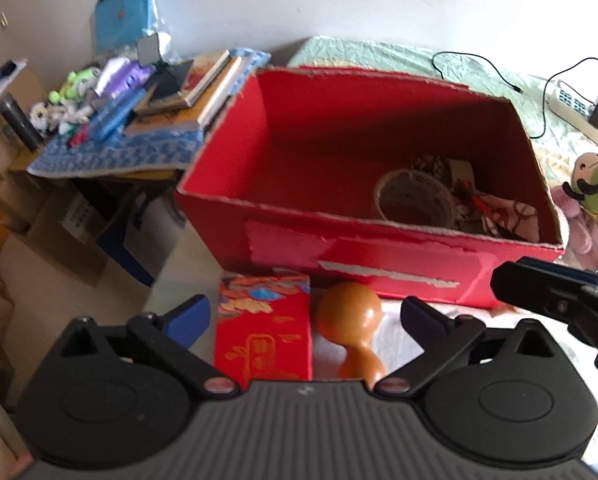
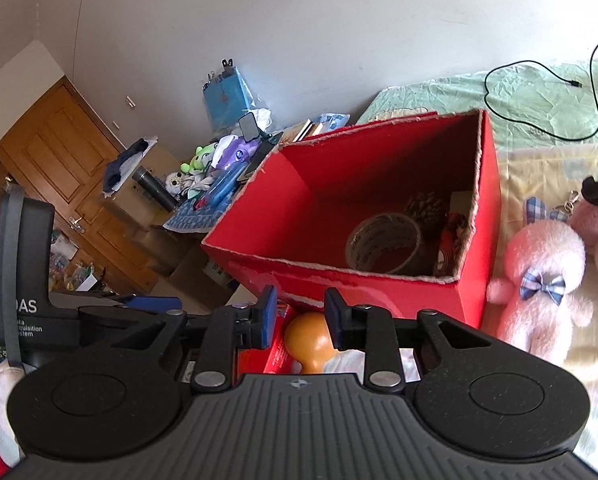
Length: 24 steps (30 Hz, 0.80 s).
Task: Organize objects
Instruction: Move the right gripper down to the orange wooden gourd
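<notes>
I am hovering both grippers low in the frame, just in front of an open red box (image 1: 379, 256) sitting on a bed (image 2: 539, 92). In the left wrist view my left gripper (image 1: 305, 316) is standing wide open, its fingers flanking a small red carton (image 1: 263, 332) and an orange gourd (image 1: 349, 316) that are lying side by side against the box's near wall. In the right wrist view my right gripper (image 2: 301, 320) is open more narrowly, its fingers on either side of the gourd's round top, though I cannot tell whether they are touching it. Inside the box, toward its right end, a roll of tape (image 2: 383, 244) is resting beside a pine cone (image 2: 425, 206). A pink plush toy (image 2: 543, 280) is lying at the right of the frame.
</notes>
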Available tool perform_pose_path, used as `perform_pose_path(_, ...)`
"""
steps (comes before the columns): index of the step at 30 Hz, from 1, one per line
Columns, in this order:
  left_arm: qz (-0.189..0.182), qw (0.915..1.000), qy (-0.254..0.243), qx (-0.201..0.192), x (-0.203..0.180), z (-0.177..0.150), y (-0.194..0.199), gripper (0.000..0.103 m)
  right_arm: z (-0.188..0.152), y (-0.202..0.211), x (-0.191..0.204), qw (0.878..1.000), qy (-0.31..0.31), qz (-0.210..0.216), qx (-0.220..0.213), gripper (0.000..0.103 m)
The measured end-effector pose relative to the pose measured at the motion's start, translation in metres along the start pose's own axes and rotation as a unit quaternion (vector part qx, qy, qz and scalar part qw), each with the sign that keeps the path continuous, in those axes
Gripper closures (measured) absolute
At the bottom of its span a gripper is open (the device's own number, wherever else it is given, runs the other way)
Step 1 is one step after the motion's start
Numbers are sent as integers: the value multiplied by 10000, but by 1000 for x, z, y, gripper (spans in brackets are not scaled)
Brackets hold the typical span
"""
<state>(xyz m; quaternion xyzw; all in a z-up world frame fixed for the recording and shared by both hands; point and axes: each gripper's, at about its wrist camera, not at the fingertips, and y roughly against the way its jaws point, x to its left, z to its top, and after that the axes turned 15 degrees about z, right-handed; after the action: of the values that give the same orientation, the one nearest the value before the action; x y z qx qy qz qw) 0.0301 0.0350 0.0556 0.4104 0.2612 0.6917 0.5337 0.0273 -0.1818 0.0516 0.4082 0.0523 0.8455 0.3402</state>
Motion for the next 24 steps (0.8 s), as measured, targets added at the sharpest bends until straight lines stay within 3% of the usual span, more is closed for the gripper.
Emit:
perform_pose_path(8, -542, 9983, -140, 127, -10, -22, -16, 1, -22, -6, -31, 9980, -630, 9, 37, 76)
perform_pose_path(15, -1158, 9928, -190, 234, -10, -37, -25, 1, -37, -14, -58, 9898, -1388, 313, 86, 77)
perform_pose_path(19, -1562, 9874, -214, 85, -15, -43, -23, 1, -41, -20, -68, 9826, -1741, 636, 139, 77)
perform_pose_path(24, -1715, 9849, -247, -61, -24, -45, -29, 7, -43, -28, -82, 9778, -1899, 837, 284, 78)
